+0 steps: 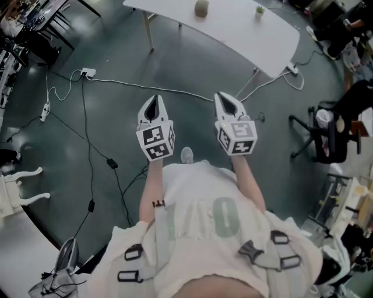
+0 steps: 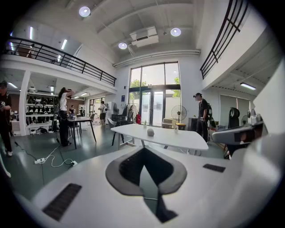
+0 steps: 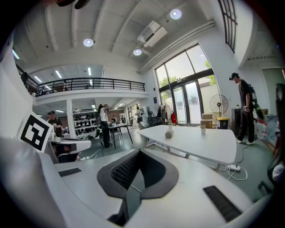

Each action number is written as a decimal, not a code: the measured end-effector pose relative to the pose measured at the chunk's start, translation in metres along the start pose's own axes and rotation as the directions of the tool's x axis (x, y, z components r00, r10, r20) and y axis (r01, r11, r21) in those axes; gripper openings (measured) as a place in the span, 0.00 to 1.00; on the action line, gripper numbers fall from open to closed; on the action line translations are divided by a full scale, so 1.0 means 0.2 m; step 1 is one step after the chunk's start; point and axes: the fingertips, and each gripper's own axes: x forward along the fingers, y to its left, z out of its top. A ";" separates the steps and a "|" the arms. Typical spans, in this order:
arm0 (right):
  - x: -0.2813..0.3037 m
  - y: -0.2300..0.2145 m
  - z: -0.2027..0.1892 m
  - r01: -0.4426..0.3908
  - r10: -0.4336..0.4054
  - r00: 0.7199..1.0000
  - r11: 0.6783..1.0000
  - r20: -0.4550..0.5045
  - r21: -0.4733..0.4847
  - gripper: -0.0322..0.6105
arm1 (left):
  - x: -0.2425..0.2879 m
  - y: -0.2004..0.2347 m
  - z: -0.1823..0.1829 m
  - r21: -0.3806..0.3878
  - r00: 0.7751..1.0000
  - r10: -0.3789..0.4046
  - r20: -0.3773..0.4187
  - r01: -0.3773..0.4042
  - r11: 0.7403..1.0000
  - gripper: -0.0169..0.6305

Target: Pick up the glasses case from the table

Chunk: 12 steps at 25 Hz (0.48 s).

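**Left hand-held gripper** point(image 1: 154, 100): carried on a bare forearm stretched forward from the torso and tipped slightly downward over the grey floor point(image 1: 116, 122). In its own view point(image 2: 143, 149) the jaws are pressed together at the tips, with nothing between them.

**Right hand-held gripper** point(image 1: 222, 96): held level with the left one and just beside it, on a forearm in the same forward, slightly lowered pose. Its jaws point(image 3: 139, 151) are likewise pressed together and empty.

**Glasses case** point(image 1: 201, 8): a small rounded grey item, seen resting on the white surface point(image 1: 233, 32) ahead, well apart from both grippers and touched by neither. It is also seen at point(image 2: 150, 132) and point(image 3: 168, 133).

**Small potted plant** point(image 1: 260, 9): set on the same surface, apart from the case.

**Cables and power strip** point(image 1: 88, 72): laid on the floor to the left.
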 end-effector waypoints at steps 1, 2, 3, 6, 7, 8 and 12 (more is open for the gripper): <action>0.01 0.01 0.01 0.002 -0.002 1.000 1.000 0.000 0.000 0.05 | 0.00 0.01 0.01 -0.003 1.000 -0.002 0.002 0.002 1.000 0.03; 0.01 0.01 0.01 0.003 -0.003 1.000 1.000 0.000 0.000 0.05 | 0.01 0.02 0.02 -0.007 1.000 -0.005 0.004 0.005 1.000 0.03; 0.02 0.02 0.02 0.004 -0.004 1.000 1.000 0.001 0.000 0.05 | 0.02 0.02 0.02 -0.013 1.000 -0.008 0.006 0.008 1.000 0.03; 0.03 0.02 0.01 0.007 -0.007 1.000 1.000 -0.001 0.001 0.05 | 0.04 0.02 0.03 -0.023 1.000 -0.020 0.011 0.021 1.000 0.03; 0.04 0.03 0.01 0.010 -0.010 1.000 1.000 -0.003 0.000 0.05 | 0.04 0.02 0.04 -0.017 1.000 -0.025 0.012 0.026 1.000 0.03; 0.04 0.03 0.01 0.013 -0.013 1.000 1.000 -0.005 -0.002 0.05 | 0.05 0.02 0.04 -0.011 0.999 -0.030 0.013 0.031 0.999 0.03; 0.08 0.04 0.02 0.025 -0.025 1.000 1.000 -0.003 -0.008 0.05 | 0.08 0.04 0.04 -0.003 0.999 -0.045 0.010 0.045 0.999 0.03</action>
